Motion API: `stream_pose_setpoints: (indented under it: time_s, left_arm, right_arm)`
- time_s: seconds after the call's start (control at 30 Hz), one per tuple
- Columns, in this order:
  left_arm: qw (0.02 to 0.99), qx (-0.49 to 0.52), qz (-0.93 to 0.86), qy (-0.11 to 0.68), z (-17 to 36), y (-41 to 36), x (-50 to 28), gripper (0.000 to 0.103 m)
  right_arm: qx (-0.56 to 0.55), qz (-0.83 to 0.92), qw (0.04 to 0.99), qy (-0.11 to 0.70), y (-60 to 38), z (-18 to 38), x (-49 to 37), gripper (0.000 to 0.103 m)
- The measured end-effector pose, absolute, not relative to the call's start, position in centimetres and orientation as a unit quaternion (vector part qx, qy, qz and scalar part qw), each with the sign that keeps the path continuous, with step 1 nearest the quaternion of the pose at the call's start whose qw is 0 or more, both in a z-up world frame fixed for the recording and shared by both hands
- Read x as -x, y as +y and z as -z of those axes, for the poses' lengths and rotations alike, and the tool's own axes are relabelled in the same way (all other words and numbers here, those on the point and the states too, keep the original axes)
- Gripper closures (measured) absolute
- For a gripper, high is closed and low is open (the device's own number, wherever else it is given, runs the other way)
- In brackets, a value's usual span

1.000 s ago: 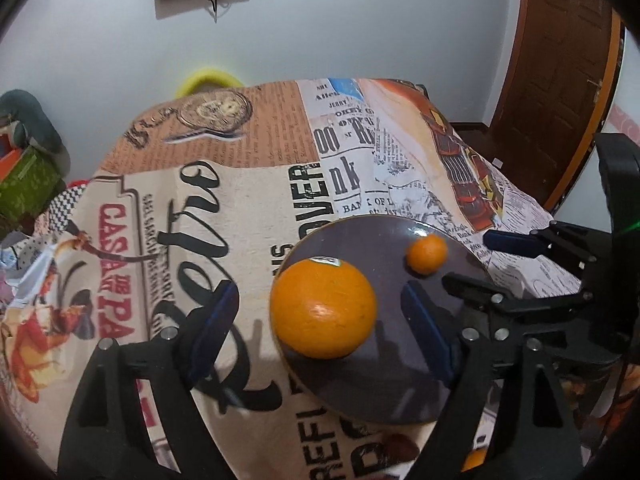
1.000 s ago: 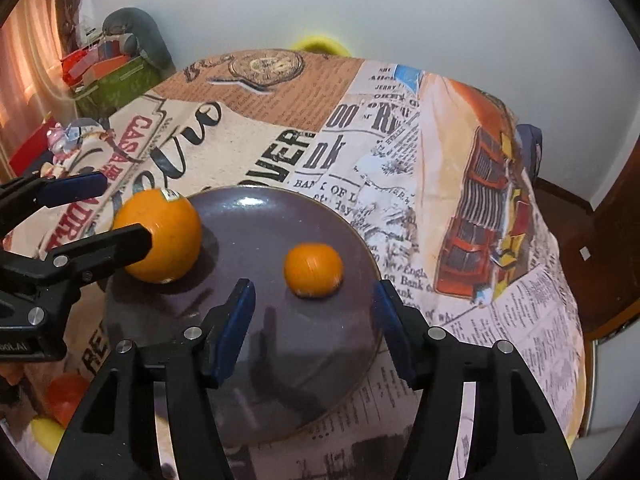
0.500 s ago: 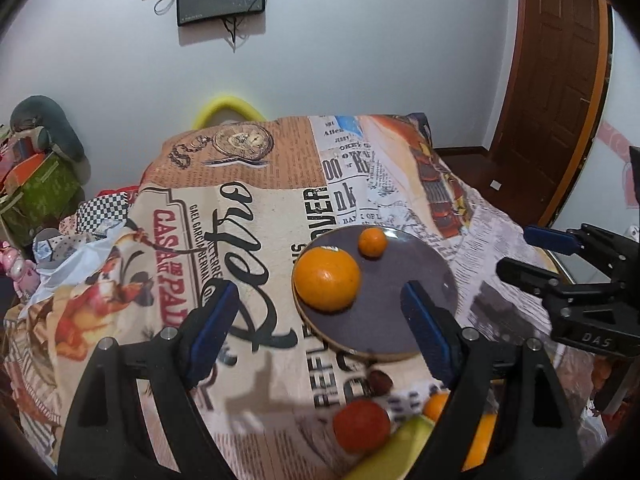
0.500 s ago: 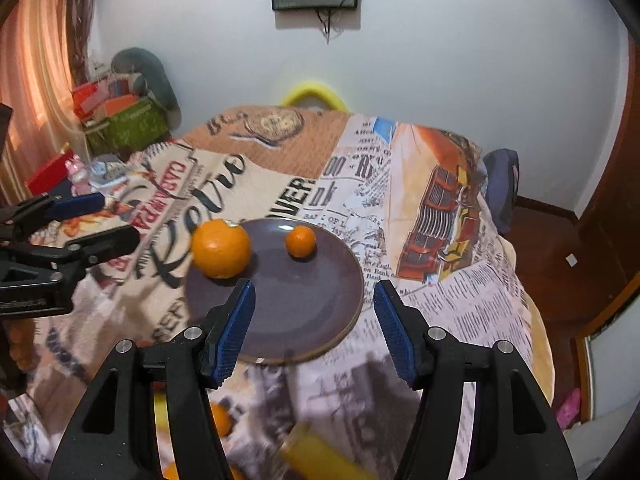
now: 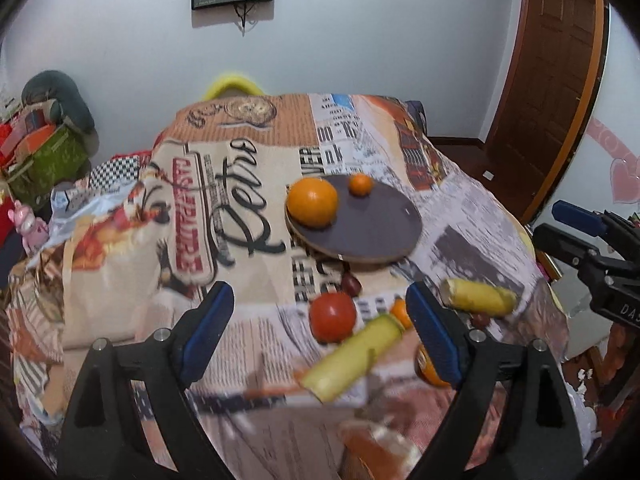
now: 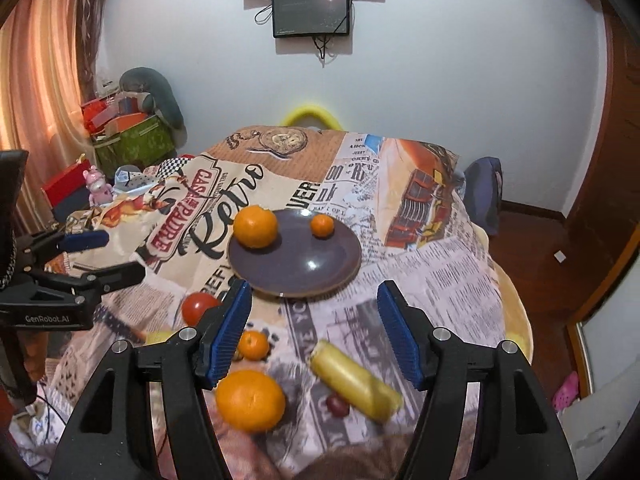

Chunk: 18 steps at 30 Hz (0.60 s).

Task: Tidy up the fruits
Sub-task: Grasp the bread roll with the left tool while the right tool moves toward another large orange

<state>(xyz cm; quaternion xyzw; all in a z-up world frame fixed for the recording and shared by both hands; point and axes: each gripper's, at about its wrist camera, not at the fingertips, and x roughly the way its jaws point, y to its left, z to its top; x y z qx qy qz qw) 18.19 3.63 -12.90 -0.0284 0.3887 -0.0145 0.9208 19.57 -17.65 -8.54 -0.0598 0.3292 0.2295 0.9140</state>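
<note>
Beyond both released grippers, left (image 5: 316, 336) and right (image 6: 314, 330), the plate (image 6: 320, 268) holds two oranges (image 6: 255, 227); other fruit lies nearer.

A printed cloth (image 6: 420, 280) with newspaper text, a red bus and the word "Retro" covers the worktop. On the white wall behind hangs a dark screen (image 6: 311, 12) with loose cables below it, and a yellow chair back (image 6: 311, 115) shows just past the cloth's far edge. At the left are a pink curtain (image 6: 36, 80), a green box (image 6: 132, 142) stuffed with things, a grey cushion (image 6: 154, 94) and a small pink toy (image 6: 96, 184); a brown wooden door (image 5: 548, 80) stands at the right.
</note>
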Motion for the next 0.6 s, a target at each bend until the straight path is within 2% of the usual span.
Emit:
stream_pose_setpoints:
  time_s: [0.6]
  left_arm:
    - [0.865,0.050,0.037,0.498,21.4,-0.4,-11.8,0.016]
  right_arm:
    - [0.057,-0.229,0.910,0.341,-19.3,10.7,-15.3,0.041]
